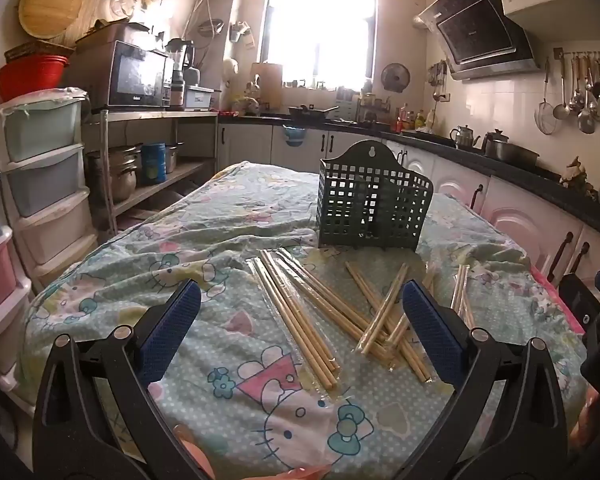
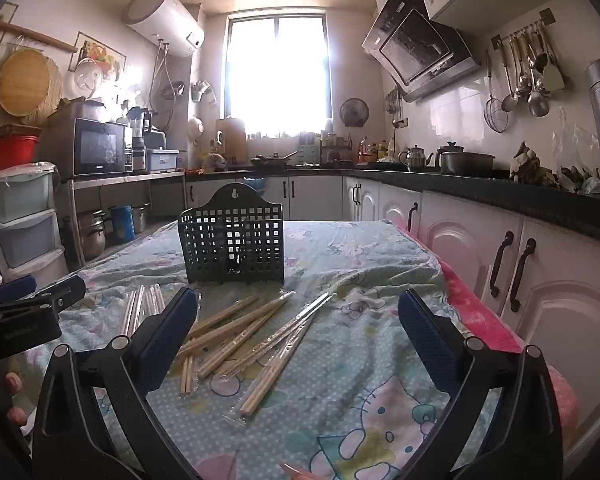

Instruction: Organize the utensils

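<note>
Left gripper (image 1: 300, 320): jaws spread wide, nothing between them, above the cloth (image 1: 204, 240). Right gripper (image 2: 298, 322): likewise released, empty.

Chopsticks (image 1: 300, 312), wrapped in clear plastic, lie scattered at frame centre in the left view, partly crossing each other; in the right view they sit centre-left. Holder (image 1: 374, 204), dark perforated plastic, stands upright just behind them, upper centre. Stove hood (image 1: 480, 28) upper right.
</note>
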Demonstrator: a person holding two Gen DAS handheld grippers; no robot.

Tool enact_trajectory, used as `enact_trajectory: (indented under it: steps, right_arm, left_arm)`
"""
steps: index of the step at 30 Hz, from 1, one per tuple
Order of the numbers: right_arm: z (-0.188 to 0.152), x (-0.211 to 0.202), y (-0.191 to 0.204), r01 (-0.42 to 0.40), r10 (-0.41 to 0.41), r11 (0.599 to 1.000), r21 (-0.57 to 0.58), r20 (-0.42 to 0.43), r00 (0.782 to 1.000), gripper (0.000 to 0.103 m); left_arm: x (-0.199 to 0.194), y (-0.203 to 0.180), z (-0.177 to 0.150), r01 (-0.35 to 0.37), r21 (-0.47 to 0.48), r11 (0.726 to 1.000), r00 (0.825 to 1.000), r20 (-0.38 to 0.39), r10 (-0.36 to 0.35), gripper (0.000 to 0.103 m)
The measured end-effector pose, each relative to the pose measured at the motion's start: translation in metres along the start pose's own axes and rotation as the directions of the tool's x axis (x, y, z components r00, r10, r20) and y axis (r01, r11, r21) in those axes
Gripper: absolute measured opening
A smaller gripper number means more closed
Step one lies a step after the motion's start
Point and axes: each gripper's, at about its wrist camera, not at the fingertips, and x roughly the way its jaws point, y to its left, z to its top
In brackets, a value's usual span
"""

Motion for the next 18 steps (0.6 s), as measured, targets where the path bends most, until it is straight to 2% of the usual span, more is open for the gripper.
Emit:
enact_trajectory:
  steps: [18]
  right_arm:
    - [-0.0035,0.0011,0.0033,-0.001,0.001,1.000,0.009,0.004,1.000,0.098]
  left_arm:
    - [-0.0018,-0.0059,-0.0006,0.013,0.009,1.000,1.000,-0.007,-0.013,0.093]
